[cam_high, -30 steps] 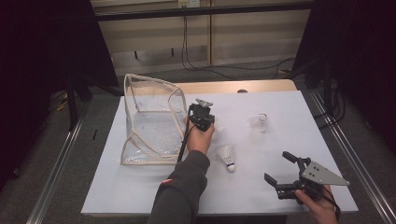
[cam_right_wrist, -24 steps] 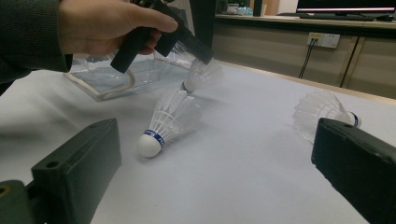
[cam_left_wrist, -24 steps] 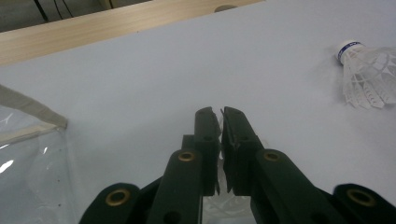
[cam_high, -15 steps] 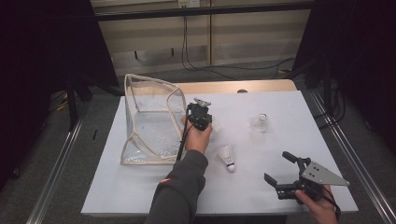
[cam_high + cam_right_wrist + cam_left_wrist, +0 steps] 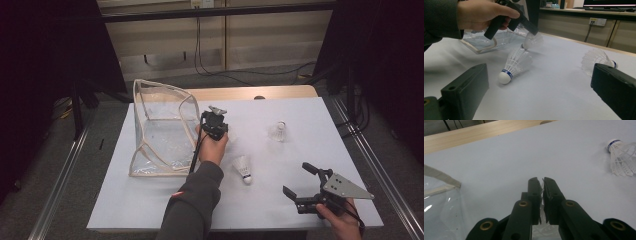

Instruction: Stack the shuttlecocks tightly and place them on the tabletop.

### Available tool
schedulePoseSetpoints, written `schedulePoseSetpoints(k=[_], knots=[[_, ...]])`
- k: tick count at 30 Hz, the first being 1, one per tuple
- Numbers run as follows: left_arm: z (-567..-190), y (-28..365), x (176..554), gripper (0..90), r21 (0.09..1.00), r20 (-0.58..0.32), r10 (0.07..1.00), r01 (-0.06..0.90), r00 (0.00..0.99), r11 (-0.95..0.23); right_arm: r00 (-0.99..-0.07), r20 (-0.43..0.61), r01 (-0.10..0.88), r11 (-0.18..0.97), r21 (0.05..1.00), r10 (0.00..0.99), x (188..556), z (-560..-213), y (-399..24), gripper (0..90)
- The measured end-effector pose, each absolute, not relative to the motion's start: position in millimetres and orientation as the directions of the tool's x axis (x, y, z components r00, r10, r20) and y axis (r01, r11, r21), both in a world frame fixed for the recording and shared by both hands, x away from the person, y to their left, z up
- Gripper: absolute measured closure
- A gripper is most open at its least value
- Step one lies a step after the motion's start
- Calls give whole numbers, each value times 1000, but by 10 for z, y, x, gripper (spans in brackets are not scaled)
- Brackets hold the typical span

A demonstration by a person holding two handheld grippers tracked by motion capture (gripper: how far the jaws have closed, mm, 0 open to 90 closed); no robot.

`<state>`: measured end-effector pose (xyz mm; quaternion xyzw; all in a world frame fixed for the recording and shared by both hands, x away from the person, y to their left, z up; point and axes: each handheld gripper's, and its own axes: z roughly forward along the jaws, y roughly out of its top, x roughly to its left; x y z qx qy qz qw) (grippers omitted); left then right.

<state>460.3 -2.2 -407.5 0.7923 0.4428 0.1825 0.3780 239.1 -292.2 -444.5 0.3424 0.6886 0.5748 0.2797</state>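
My left gripper point(image 5: 214, 128) point(image 5: 542, 181) is shut on the white feathers of a shuttlecock point(image 5: 532, 40), just right of the clear plastic bag point(image 5: 162, 131). The right gripper view shows that shuttlecock hanging cork-down under the jaws, at or just above the table. A second shuttlecock point(image 5: 243, 169) point(image 5: 515, 63) lies on its side mid-table. A third shuttlecock point(image 5: 277, 131) point(image 5: 621, 157) point(image 5: 599, 60) lies farther right. My right gripper point(image 5: 298, 179) stands open near the front right corner, with nothing between its jaws.
The white table top point(image 5: 310, 115) has a wooden strip point(image 5: 250, 93) along its far edge. The bag's open, cloth-trimmed mouth point(image 5: 441, 176) faces the left gripper. Metal rails point(image 5: 60, 170) run down both sides of the table.
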Motion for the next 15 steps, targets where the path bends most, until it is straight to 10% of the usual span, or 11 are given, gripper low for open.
schedulePoseSetpoints(k=[15], knots=[[-4074,-73,4602,799,768,-64,833,560,550,-311,-607,5,148,107,983,795,2396,-4446,-2919,7]])
